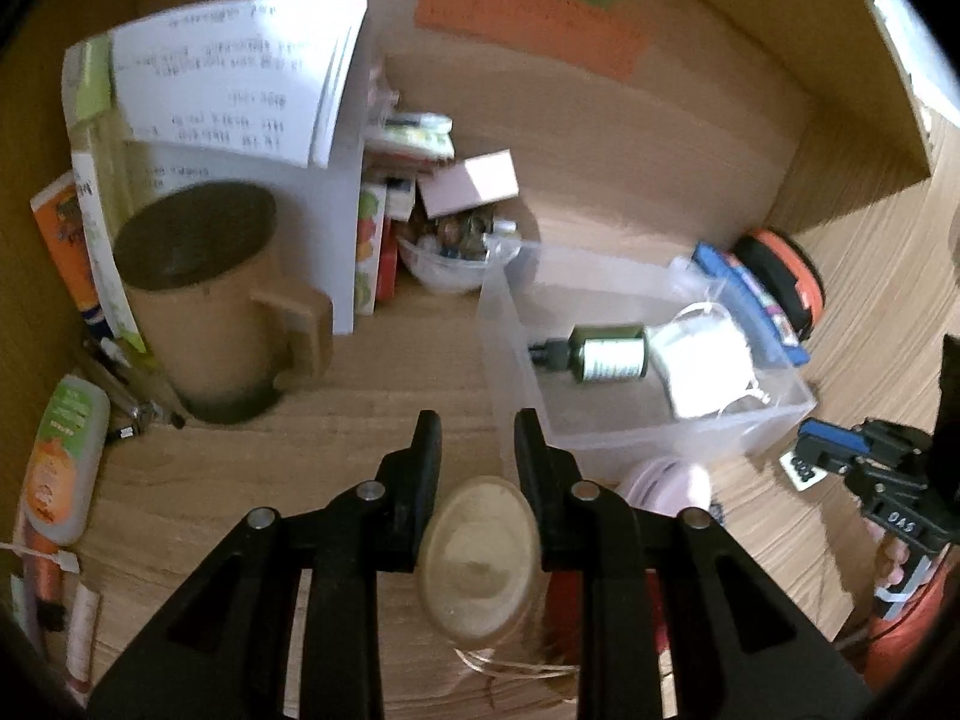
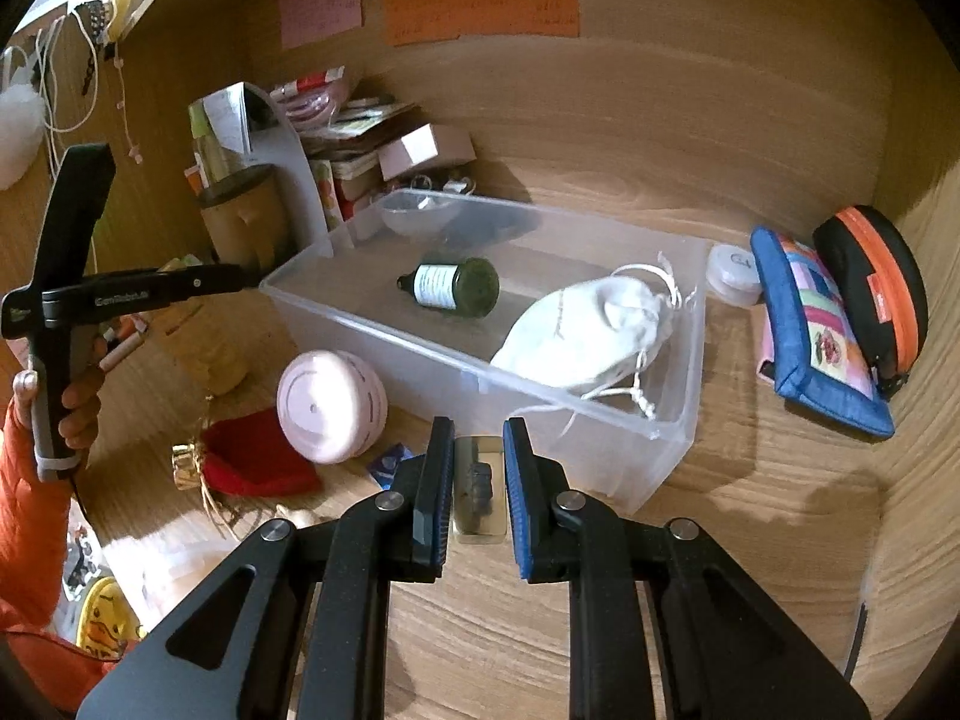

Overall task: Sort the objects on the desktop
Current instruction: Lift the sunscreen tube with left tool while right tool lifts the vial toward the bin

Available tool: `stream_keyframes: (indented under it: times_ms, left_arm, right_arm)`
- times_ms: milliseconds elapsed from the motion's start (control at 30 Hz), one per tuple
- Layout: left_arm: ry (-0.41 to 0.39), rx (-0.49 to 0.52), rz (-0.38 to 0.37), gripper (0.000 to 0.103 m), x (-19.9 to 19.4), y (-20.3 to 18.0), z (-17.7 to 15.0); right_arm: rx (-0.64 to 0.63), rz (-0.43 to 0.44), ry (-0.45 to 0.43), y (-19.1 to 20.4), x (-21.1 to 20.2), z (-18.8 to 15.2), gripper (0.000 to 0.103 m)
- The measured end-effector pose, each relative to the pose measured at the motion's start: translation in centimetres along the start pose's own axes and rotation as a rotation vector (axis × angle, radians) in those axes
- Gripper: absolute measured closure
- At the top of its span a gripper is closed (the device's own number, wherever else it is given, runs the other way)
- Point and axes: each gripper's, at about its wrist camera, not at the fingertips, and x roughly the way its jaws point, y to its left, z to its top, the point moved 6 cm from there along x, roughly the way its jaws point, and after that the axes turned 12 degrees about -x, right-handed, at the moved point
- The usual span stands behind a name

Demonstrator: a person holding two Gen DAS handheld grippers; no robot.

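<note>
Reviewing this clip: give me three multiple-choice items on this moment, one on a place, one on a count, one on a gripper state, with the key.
1. Where does the green bottle lie?
A. inside the clear bin
B. on the blue pouch
C. in the brown mug

2. How many things lie in the bin?
A. none
B. two
C. five

3. What is between the right gripper fingers?
A. a pink round case
B. nothing
C. a small flat clear box

Key: 1 A, it lies on the bin floor; 2 B, bottle and white mask; 3 C, the box sits between the blue pads.

A home study nook; a wood-grain table walled by wooden panels; sticky notes stuck above; toiletries and papers cluttered at the far left.
</note>
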Motion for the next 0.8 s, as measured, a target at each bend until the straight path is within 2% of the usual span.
stream_keyframes:
  times_ms: [433, 533, 800]
  left_arm:
    - [-0.063, 0.024, -0.038, 0.079, -2.8, -2.7, 4.4]
    - [-0.048, 0.022, -0.071, 0.079, -2.6, -3.5, 5.1]
    - [-0.051, 0.048, -0.079, 0.079, -1.4, -5.7, 6.8]
  right_arm:
    - [-0.004, 0.001, -0.077, -1.5, -1.3, 3.1, 0.088]
    - [-0.01, 0.002, -0.095, -1.8, -1.4, 3.9, 0.088]
    - [-0.016, 0.014, -0.146, -2.5, -1.4, 6.3, 0.088]
